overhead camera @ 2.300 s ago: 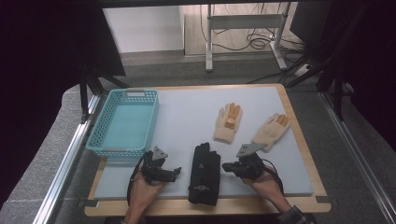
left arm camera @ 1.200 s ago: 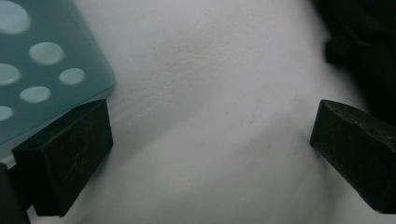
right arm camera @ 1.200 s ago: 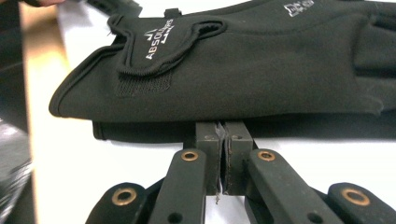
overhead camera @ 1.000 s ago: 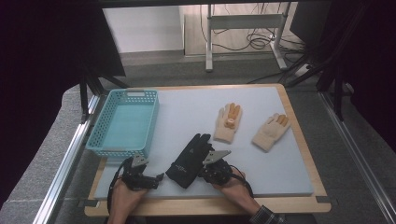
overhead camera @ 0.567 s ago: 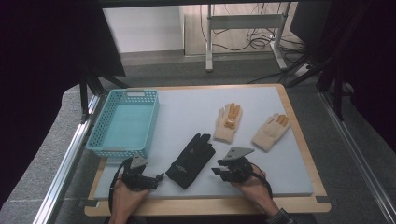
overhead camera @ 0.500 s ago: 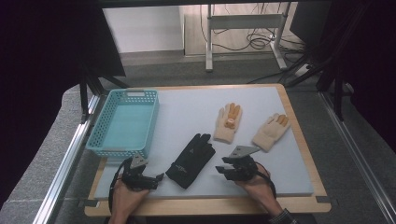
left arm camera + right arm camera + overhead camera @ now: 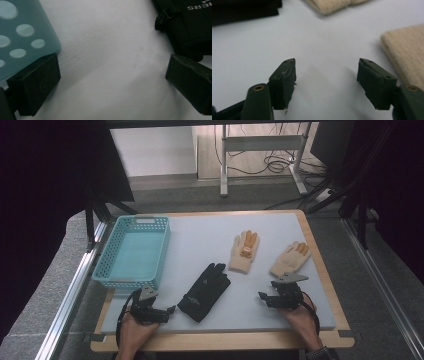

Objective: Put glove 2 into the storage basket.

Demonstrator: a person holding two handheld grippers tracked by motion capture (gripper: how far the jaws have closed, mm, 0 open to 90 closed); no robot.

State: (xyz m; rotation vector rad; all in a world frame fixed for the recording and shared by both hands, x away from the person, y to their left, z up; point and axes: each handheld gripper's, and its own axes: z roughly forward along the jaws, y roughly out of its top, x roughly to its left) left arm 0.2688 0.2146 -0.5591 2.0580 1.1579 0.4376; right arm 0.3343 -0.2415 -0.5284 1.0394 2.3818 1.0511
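A black glove lies flat and slanted on the white mat, fingers toward the far right. My left gripper rests just left of its cuff, open, with bare mat between the jaws; the cuff of the black glove shows at the upper right there. To the glove's right sits my right gripper, whose jaws have just been opening and hold nothing. Two beige gloves lie beyond, and the nearer one is beside the right jaw.
A light blue basket with nothing in it stands at the mat's left side, its near corner close to my left jaw. The wooden table edge runs along the front. Metal rails flank both sides.
The black glove was turned from straight to slanted. My right gripper then opened, let go of it and slid right, away from it. The left gripper shifted slightly left earlier, then stayed put.
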